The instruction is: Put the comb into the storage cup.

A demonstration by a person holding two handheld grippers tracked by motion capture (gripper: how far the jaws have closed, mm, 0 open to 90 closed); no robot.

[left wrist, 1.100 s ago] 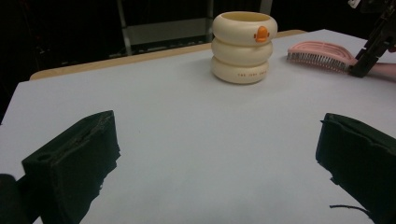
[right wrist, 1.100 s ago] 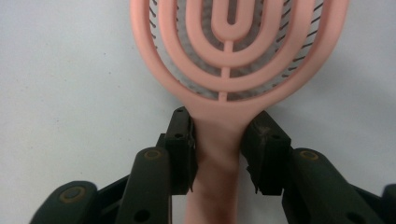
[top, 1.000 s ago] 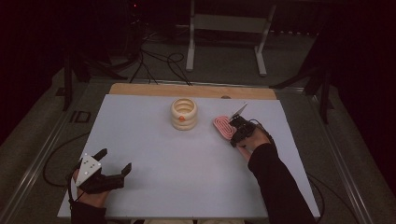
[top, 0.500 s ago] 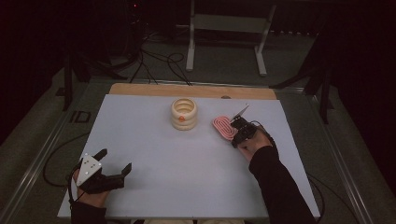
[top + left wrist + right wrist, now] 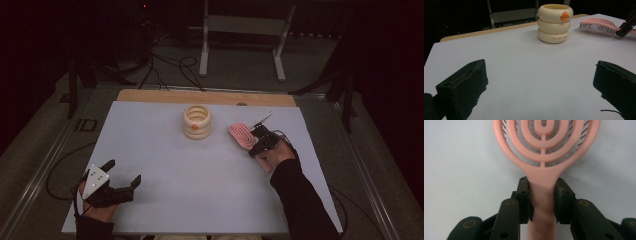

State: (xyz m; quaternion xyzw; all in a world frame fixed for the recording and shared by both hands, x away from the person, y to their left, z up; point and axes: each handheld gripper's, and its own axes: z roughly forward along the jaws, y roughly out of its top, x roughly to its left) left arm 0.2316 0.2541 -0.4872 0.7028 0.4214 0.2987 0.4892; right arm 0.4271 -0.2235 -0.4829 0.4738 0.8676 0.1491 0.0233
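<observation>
Pink hairbrush (image 5: 241, 135), open ringed head, bristles down, lying flat on white table (image 5: 200, 190) just right of cream cup (image 5: 197, 121); handle clamped in right gripper (image 5: 542, 195)

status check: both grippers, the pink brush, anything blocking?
Right gripper shut on pink hairbrush handle, brush lying on table. Left gripper open, idle near table's front edge. Cream ring-shaped cup left of brush, apart.

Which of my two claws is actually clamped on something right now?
The right claw: its jaws are pressed on the handle of the pink hairbrush lying on the table. The left claw stands wide open over bare tabletop, holding nothing.
</observation>
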